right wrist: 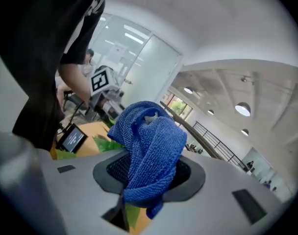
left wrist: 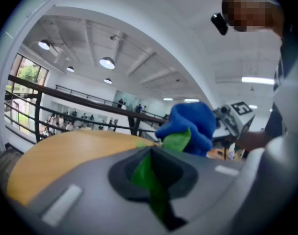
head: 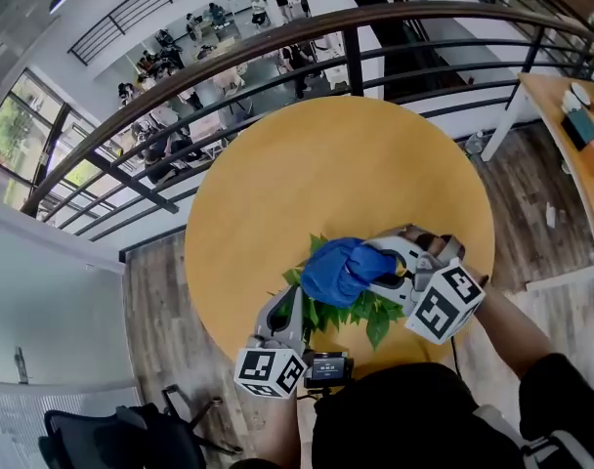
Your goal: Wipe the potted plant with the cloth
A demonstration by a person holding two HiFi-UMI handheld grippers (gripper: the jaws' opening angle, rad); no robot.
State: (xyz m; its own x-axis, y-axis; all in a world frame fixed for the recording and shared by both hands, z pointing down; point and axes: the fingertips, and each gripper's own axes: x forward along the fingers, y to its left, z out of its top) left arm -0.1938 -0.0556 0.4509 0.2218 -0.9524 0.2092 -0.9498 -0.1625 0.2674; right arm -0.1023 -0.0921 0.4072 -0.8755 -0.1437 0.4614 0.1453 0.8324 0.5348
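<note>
The plant (head: 354,313) stands at the near edge of the round table (head: 336,154), right in front of the person; its pot is hidden under the foliage. The left gripper (head: 293,306) comes in from the near left; its jaws are shut tight on one leaf (left wrist: 145,176), which runs up between them and pokes out at the tips. The right gripper (head: 380,267) reaches in from the right; its jaws are clamped on the cloth (head: 338,270), a blue knitted rag bunched into a lump that bulges past the tips. In the head view the lump lies over the top of the plant, touching the upper leaves; green shows at its left, near and right sides. In the left gripper view the cloth sits just beyond the held leaf, against another leaf. A small screen (head: 328,367) shows near the plant, between the two grippers; what it rests on cannot be told. Past the far edge of the table a railing (head: 277,42) curves across, with people on a floor below.
</note>
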